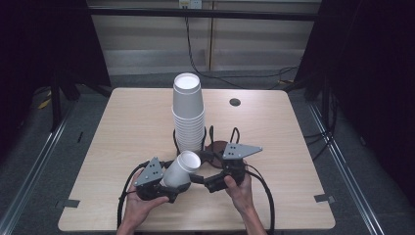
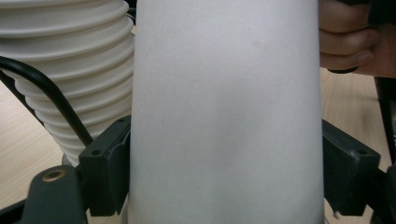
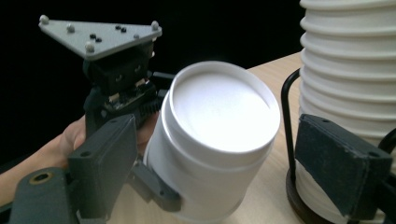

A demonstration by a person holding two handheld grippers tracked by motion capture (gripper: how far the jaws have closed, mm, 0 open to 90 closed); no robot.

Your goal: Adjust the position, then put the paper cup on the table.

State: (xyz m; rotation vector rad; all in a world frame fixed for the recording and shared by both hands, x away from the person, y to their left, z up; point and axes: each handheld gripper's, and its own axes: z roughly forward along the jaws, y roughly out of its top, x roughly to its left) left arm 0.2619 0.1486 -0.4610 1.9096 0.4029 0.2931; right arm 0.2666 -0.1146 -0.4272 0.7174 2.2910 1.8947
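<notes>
**White paper cup pinched in the left gripper near the desk's front edge**

The cup (image 1: pixel 182 169) is plain white paper, tapering toward its base, with a rolled rim and a clean white inside. It lies tilted, mouth pointing up and toward the far right corner. The left gripper (image 1: pixel 169 188) has its black jaws pressed against the cup's two sides, as the left gripper view shows. The cup hangs just above the desk (image 1: pixel 122 127) near the middle of the front edge, close to the tall stack of cups (image 1: pixel 188 115) in a black wire holder (image 1: pixel 211 137). The right gripper (image 1: pixel 208 183) sits beside the cup's mouth, jaws spread, gripping nothing.
</notes>
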